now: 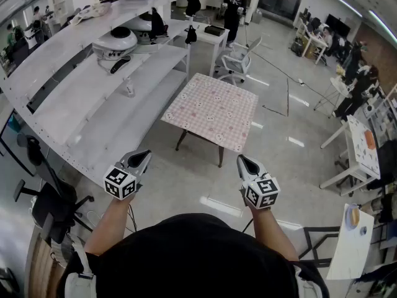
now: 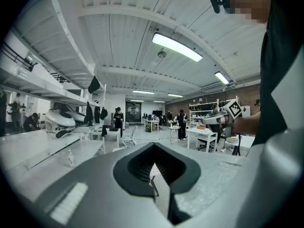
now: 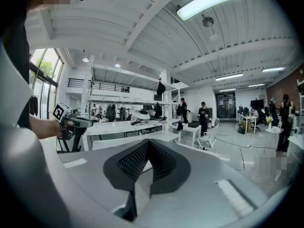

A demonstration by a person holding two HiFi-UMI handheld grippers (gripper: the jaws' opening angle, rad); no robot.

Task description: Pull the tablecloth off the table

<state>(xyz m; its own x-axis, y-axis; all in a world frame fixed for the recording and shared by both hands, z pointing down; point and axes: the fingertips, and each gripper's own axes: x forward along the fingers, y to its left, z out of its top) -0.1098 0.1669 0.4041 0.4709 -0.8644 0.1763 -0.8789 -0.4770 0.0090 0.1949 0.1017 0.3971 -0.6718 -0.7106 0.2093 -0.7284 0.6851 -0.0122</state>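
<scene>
Bare floor (image 1: 186, 172) lies open between the left claw (image 1: 143, 155), the right claw (image 1: 244, 161) and the cloth-covered tabletop (image 1: 211, 112), with nothing standing in that stretch. White shelves (image 1: 93, 104) crowd the tabletop's left side, near its corner, and a chair (image 1: 239, 61) stands just behind it. To the right the floor is open as far as a thin pole (image 1: 287, 95), with desks (image 1: 363, 148) well beyond.
</scene>
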